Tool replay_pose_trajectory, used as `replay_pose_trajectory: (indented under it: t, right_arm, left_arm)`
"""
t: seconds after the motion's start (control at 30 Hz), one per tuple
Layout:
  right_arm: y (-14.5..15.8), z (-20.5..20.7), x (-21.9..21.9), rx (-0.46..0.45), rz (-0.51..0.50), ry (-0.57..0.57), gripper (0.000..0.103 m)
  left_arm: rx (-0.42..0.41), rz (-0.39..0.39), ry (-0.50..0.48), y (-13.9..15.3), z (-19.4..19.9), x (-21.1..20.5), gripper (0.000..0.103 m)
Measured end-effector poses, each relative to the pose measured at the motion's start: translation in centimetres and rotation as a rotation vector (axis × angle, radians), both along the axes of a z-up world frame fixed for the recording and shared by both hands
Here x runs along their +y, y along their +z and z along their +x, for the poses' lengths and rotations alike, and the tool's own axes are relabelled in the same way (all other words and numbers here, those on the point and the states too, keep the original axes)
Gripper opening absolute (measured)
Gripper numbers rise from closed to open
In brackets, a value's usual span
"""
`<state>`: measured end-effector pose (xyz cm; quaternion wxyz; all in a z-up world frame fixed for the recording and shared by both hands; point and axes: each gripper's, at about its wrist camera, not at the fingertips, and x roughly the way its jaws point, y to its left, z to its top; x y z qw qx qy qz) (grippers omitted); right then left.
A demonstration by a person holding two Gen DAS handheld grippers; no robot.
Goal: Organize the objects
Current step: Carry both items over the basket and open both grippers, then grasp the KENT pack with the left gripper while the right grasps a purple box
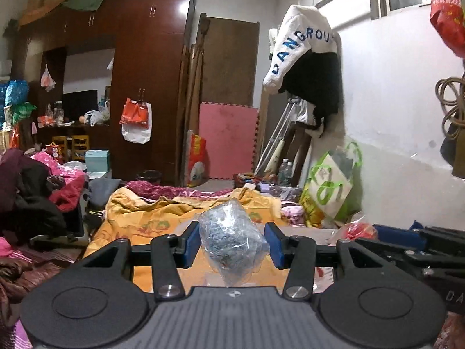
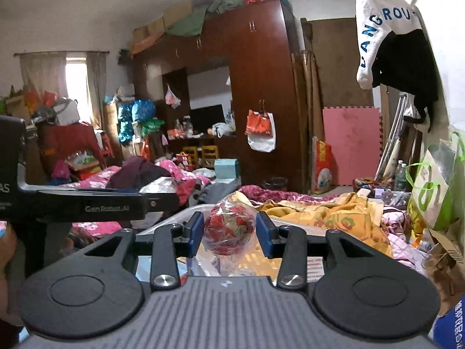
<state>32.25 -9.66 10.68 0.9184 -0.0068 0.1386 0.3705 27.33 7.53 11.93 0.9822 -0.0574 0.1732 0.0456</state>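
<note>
Blue pads of the left gripper (image 1: pixel 232 242) pinch a clear bag of grey bits (image 1: pixel 232 241); the right gripper (image 2: pixel 229 232) grips a red wrapped bundle (image 2: pixel 228 229). Both carried above the bed's yellow quilt (image 2: pixel 334 218); next, probably, a place to set them down

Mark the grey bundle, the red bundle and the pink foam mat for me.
grey bundle (image 1: pixel 232 238), left wrist view, middle of wrap.
red bundle (image 2: pixel 228 231), right wrist view, its centre.
pink foam mat (image 1: pixel 228 139), left wrist view, mid-panel.
</note>
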Motion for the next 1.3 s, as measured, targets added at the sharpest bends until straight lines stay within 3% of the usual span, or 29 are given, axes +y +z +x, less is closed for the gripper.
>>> replay_pose_trajectory:
  t: [0.17,0.23,0.27,0.37,0.4,0.53,0.6,0.7,0.8,0.9,1.07,1.3]
  right_arm:
    - [-0.4,0.6,0.6,0.003,-0.041,-0.018,0.043]
    - [-0.7,0.6,0.8,0.004,-0.047,-0.01,0.046]
    - [-0.8,0.7,0.8,0.01,-0.045,-0.006,0.053]
    - [-0.8,0.0,0.0,-0.019,-0.006,-0.031,0.097]
    - [-0.8,-0.5,-0.4,-0.034,0.002,-0.035,0.101]
    - [-1.1,-3.1,-2.9,-0.061,-0.015,-0.03,0.103]
    - [-1.9,-4.7,-4.9,-0.076,0.003,-0.038,0.103]
    - [-3.8,-6.2,-8.1,-0.038,0.046,-0.036,0.103]
    - [-5.9,-6.1,-9.9,0.044,0.079,-0.034,0.103]
    - [-7.5,-5.2,-10.9,0.08,0.081,-0.062,0.103]
    - [-8.1,-3.8,-12.1,0.132,0.134,-0.094,0.103]
    - [-8.7,-4.6,-12.4,0.141,0.14,-0.081,0.103]
  left_arm:
    - [0.023,-0.013,0.024,-0.4,1.1,0.9,0.053]
    - [0.049,-0.005,-0.004,-0.9,1.7,1.0,0.069]
    - [0.058,0.001,-0.016,-1.2,2.0,0.9,0.073]
    - [0.053,0.025,-0.014,-1.8,1.4,0.5,0.078]
    - [0.048,0.028,-0.014,-1.9,0.9,0.4,0.078]
    - [0.026,0.05,-0.032,-2.9,-3.2,-1.1,0.081]
    - [0.025,0.077,-0.098,-4.4,-6.0,-2.8,0.089]
    - [0.069,0.17,-0.207,-7.8,-8.7,-6.0,0.09]
    - [0.153,0.283,-0.292,-11.0,-8.1,-9.3,0.09]
    - [0.223,0.342,-0.314,-12.7,-6.0,-11.1,0.09]
    - [0.311,0.356,-0.278,-13.8,-3.3,-11.6,0.09]
    - [0.367,0.223,-0.301,-14.3,-1.9,-9.7,0.09]
